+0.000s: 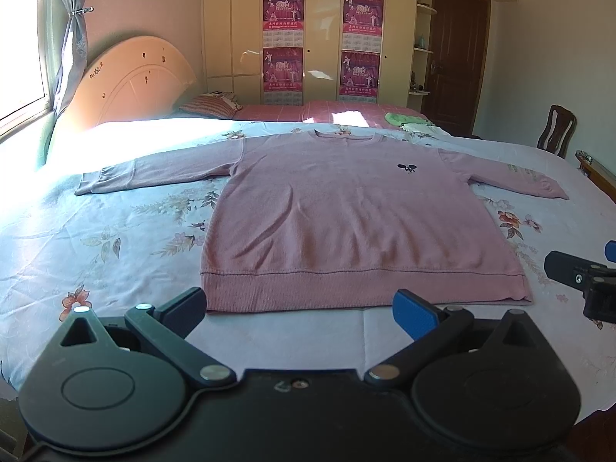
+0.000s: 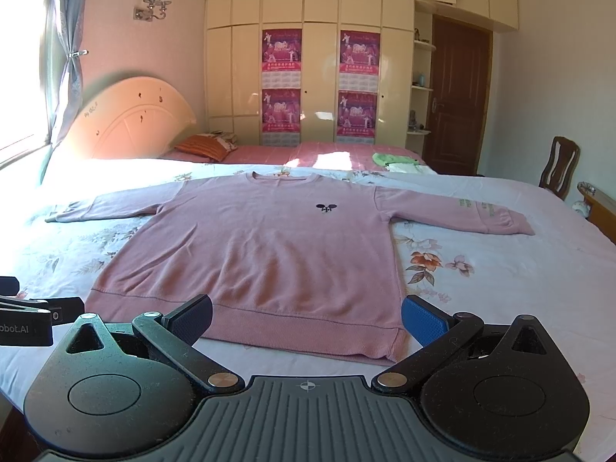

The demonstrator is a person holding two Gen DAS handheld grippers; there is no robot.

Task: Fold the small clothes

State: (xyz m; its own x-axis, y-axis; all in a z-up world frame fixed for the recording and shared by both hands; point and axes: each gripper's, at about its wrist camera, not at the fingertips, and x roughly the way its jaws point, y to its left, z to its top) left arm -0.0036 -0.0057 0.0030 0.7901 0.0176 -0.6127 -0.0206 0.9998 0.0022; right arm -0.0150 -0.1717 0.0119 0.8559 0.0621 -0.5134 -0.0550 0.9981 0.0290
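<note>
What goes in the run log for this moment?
stage: before first fold | pink sweater: flat on bed, sleeves spread | left gripper: open at hem | right gripper: open at hem

Bedsheet [image 1: 115,238] lies bare and flat on both sides of the pink sweater [image 1: 346,223]; nothing stands on it near the hem. Sweater is spread flat, both sleeves out to the sides, low enough to pass over. Left gripper [image 1: 300,310] and right gripper [image 2: 306,321] hover at the hem edge with fingers spread wide and nothing between them. Each gripper shows at the edge of the other's view, close beside it. Green cloth [image 2: 392,158] lies beyond the collar, well apart. Headboard [image 1: 131,81] bounds the far left, a wooden chair [image 2: 558,165] and wooden frame edge [image 1: 595,169] the far right
</note>
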